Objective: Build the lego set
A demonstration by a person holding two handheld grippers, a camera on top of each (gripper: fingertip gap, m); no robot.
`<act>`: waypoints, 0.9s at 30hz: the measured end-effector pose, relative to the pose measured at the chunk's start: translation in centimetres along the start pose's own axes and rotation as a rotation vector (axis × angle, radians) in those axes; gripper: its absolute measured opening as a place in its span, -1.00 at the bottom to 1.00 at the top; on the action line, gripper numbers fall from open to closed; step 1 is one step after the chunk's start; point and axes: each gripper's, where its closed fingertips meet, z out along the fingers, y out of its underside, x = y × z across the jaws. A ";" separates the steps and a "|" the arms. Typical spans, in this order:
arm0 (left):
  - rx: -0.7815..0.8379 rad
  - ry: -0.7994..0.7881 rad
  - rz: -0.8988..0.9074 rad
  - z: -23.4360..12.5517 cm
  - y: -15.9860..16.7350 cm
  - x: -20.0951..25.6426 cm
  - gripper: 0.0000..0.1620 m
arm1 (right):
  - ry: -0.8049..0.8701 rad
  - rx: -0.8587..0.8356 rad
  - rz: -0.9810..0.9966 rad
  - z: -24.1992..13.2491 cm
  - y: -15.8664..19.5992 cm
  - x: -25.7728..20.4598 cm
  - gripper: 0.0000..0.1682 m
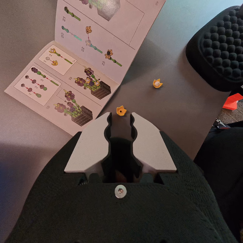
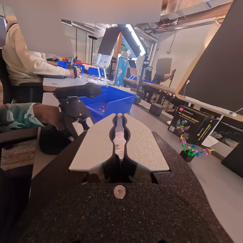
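In the left wrist view my left gripper [image 1: 121,114] is open and empty, pointing down at the grey table. A small yellow petal piece [image 1: 121,111] lies just ahead of its fingertips. A second yellow petal piece with a white bud in it [image 1: 157,83] lies farther right. In the right wrist view my right gripper [image 2: 119,115] is shut on a small cream bud piece [image 2: 119,115] held at its tips above the table. The partly built flower bouquet in a black pot [image 2: 189,153] stands to the right. The left gripper [image 2: 75,109] shows at left, held by a hand.
The open instruction booklet [image 1: 73,73] lies at upper left of the table. A black foam pad [image 1: 222,52] sits at the right edge. A blue bin [image 2: 111,102] with a few small pieces stands behind. The set's black box [image 2: 190,126] and a lamp base are at right. Another person works at the neighbouring table. The left gripper's tips are roughly 20 cm from the right gripper's.
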 end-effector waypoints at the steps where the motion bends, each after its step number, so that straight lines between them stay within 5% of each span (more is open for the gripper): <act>1: -0.005 0.000 0.006 0.1 0.0 0.0 -0.67 | 0.002 0.001 0.005 -0.1 0.1 0.0 -0.91; 9: -0.022 0.018 0.093 0.4 -0.2 0.6 -0.83 | -0.009 -0.024 0.039 -0.3 1.4 -0.1 -0.91; 13: -0.046 -0.019 0.188 -3.7 0.2 -0.6 -0.84 | -0.033 -0.088 0.050 -1.1 2.7 -0.2 -0.91; 21: -0.635 -0.100 0.408 -13.2 8.7 -4.0 -0.84 | -0.031 -0.123 0.052 -2.2 3.6 0.4 -0.91; 27: -0.763 -0.017 0.434 -11.9 10.1 -3.8 -0.82 | -0.035 -0.146 0.025 -1.9 3.9 0.0 -0.91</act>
